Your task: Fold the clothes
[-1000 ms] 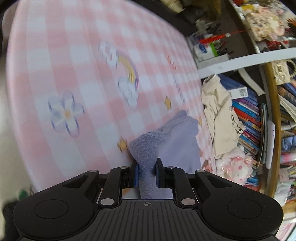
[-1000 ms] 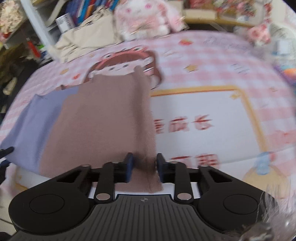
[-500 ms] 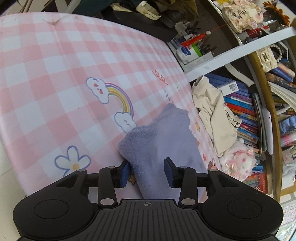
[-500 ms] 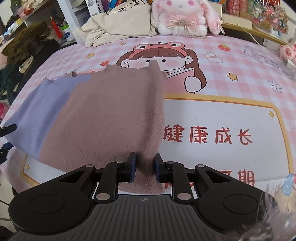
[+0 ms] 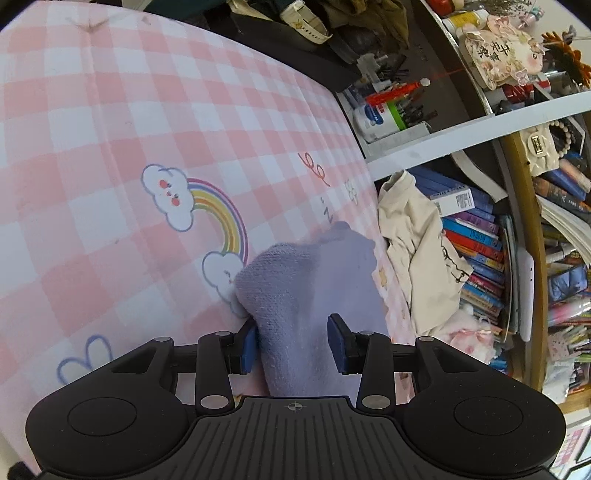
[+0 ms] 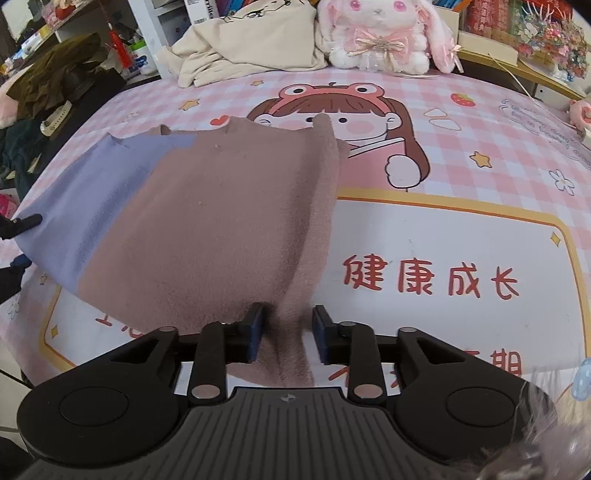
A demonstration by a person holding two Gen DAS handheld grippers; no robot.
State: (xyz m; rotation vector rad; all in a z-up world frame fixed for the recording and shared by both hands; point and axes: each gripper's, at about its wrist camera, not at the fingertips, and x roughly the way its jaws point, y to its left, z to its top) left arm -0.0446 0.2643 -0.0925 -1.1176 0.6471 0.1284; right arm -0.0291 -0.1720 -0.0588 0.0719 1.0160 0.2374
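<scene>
A two-tone knit garment lies folded on the pink checked mat [image 6: 443,122]. Its brown part [image 6: 221,221] fills the middle of the right wrist view and its lilac part [image 6: 85,206] lies to the left. My right gripper [image 6: 286,332] is open, its jaws either side of the brown near edge. In the left wrist view the lilac end [image 5: 306,295] lies between the open jaws of my left gripper [image 5: 291,343], the left pad touching the cloth. The left gripper's tip [image 6: 22,223] shows at the far left of the right wrist view.
A cream garment [image 6: 251,44] and a pink plush rabbit [image 6: 380,33] lie at the mat's far edge; the cream garment also shows in the left wrist view [image 5: 417,251]. Shelves of books [image 5: 480,251] and bottles [image 5: 376,118] stand behind. Dark clothes [image 6: 55,85] pile at the left.
Both grippers have opened and let go of the garment, the left first, the right in the last half second. The garment has settled flat on the mat.
</scene>
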